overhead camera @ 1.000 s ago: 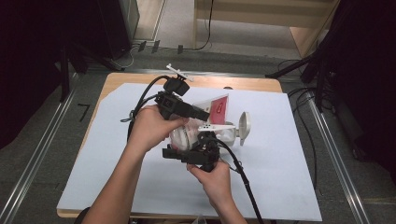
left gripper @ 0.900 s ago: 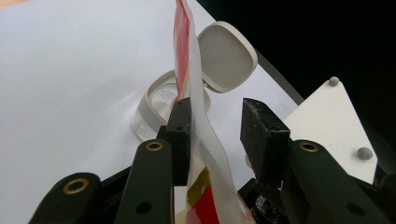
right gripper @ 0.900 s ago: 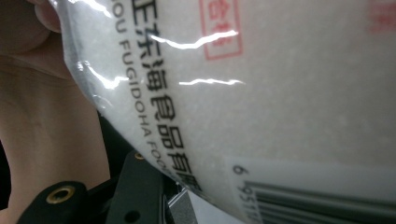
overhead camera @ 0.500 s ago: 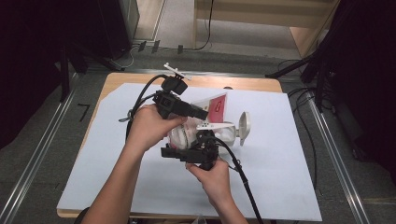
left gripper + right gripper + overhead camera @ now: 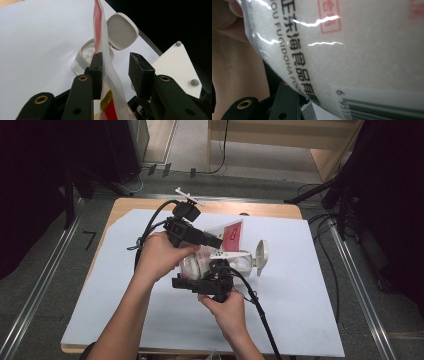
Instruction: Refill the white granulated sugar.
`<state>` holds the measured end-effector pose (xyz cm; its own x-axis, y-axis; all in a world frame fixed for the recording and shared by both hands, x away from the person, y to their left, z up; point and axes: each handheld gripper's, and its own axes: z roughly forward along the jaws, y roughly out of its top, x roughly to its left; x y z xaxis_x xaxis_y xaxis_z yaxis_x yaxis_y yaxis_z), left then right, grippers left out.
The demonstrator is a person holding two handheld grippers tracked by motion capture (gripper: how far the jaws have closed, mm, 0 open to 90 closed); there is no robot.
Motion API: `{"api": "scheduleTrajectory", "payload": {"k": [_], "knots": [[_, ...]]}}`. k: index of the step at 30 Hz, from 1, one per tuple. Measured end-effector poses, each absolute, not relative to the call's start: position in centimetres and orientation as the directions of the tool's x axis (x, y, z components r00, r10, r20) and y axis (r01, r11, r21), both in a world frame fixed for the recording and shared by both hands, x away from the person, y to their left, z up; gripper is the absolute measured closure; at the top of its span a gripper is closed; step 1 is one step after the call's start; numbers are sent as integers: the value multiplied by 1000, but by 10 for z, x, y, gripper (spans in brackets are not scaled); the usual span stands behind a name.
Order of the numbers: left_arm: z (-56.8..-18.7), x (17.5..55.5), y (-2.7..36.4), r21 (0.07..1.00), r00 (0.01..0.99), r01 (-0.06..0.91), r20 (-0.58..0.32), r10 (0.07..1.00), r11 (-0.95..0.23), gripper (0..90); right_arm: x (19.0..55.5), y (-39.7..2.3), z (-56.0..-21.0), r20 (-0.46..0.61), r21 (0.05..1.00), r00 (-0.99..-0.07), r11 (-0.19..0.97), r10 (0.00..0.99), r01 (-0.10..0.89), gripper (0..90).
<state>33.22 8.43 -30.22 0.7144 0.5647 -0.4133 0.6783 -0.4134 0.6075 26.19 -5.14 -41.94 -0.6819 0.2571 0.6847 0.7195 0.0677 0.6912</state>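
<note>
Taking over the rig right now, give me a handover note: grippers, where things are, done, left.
Left gripper: the bag's flat top edge stands between its fingers. The film leans on one finger and the other stands clear, so there is no firm pinch.
Right gripper: low against the bag's full body; I cannot tell whether it grips.
Things: the bag of white grains is upright on the white sheet, and the container is just behind it.
Done: the container's lid is flipped open.
Left: probably opening the bag and pouring. No grains are visible outside it.
</note>
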Motion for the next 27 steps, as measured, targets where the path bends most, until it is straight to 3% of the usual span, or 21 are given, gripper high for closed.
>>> {"api": "scheduleTrajectory", "payload": {"k": [27], "knots": [[-302,331,83,624,727,662,-396,562,-416,670,262,-51,-421,674,700,-685,57,278,712,619]]}}
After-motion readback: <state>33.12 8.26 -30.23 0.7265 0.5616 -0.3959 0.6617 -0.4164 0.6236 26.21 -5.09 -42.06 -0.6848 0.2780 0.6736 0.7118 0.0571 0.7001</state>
